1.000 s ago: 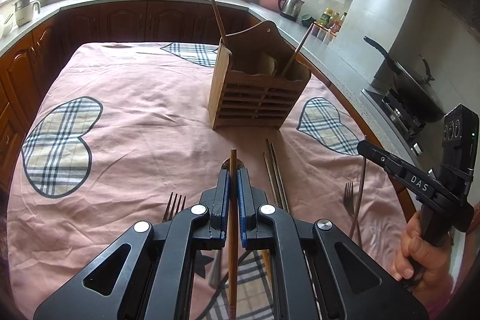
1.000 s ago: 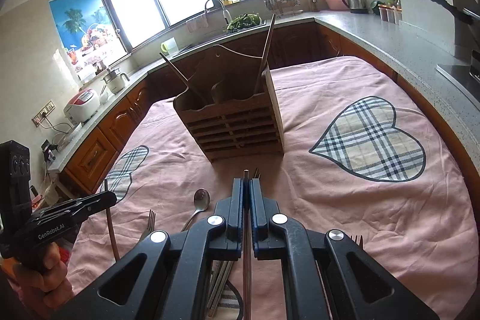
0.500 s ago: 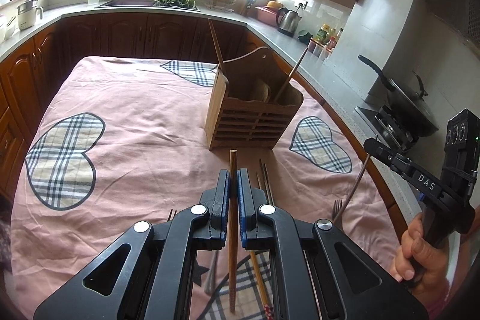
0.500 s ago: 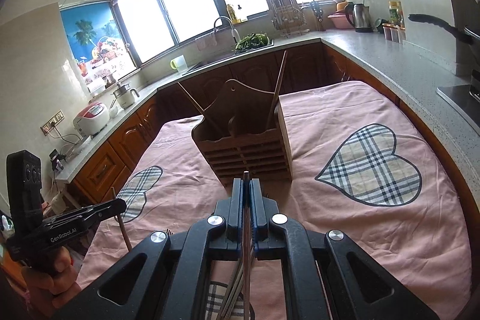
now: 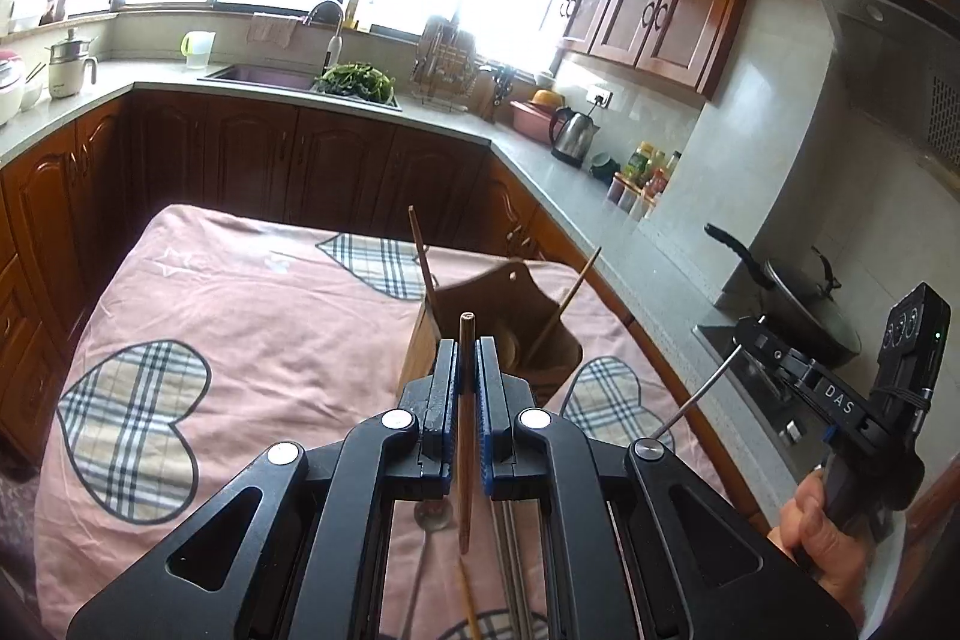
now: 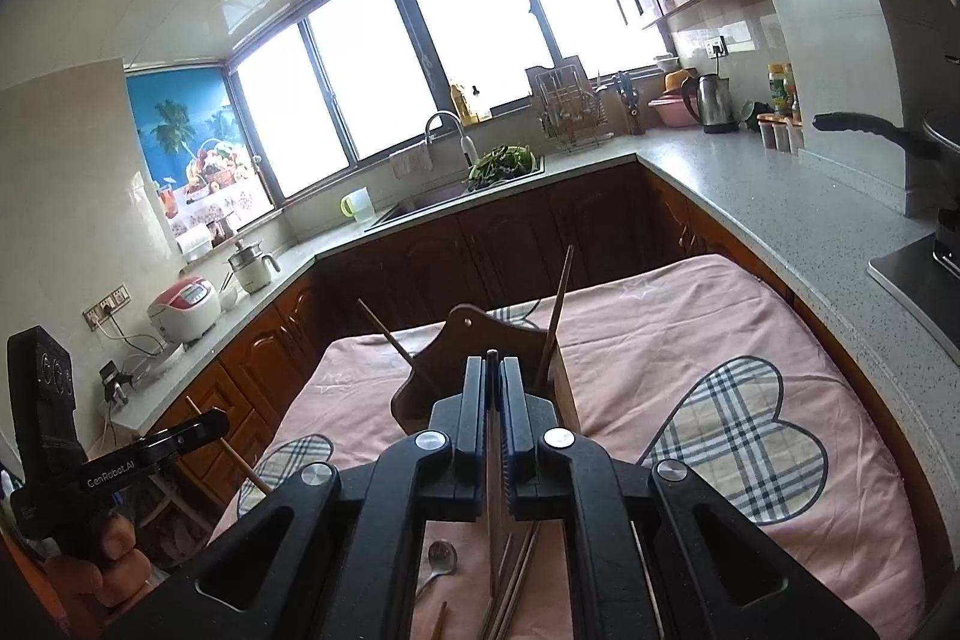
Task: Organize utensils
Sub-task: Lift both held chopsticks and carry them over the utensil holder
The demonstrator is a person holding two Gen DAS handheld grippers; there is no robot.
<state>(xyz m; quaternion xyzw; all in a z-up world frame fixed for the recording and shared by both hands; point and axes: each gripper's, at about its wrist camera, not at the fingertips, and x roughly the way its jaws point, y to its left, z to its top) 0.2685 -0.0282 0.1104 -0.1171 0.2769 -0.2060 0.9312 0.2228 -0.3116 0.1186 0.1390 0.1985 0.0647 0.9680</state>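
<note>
My left gripper (image 5: 466,349) is shut on a brown wooden chopstick (image 5: 465,400) that runs between its pads and ends just past the tips. My right gripper (image 6: 492,367) is shut on a thin metal chopstick (image 6: 493,490); in the left wrist view this gripper (image 5: 762,340) holds the metal rod (image 5: 696,394) slanting down. Both are raised above the table, in front of the wooden utensil holder (image 5: 510,304) (image 6: 480,340), which has two wooden sticks leaning in it. A spoon (image 6: 441,556) and more chopsticks (image 6: 516,568) lie on the cloth below.
The table has a pink cloth with plaid hearts (image 5: 132,424) (image 6: 738,436). Brown cabinets and a grey counter (image 6: 780,202) ring the table. A pan on a stove (image 5: 798,292) sits to the right. A kettle (image 5: 573,136) and bottles stand on the counter.
Both grippers have risen and tilted up with their chopsticks; the table and holder have dropped lower in both views, and the forks on the cloth have left the view.
</note>
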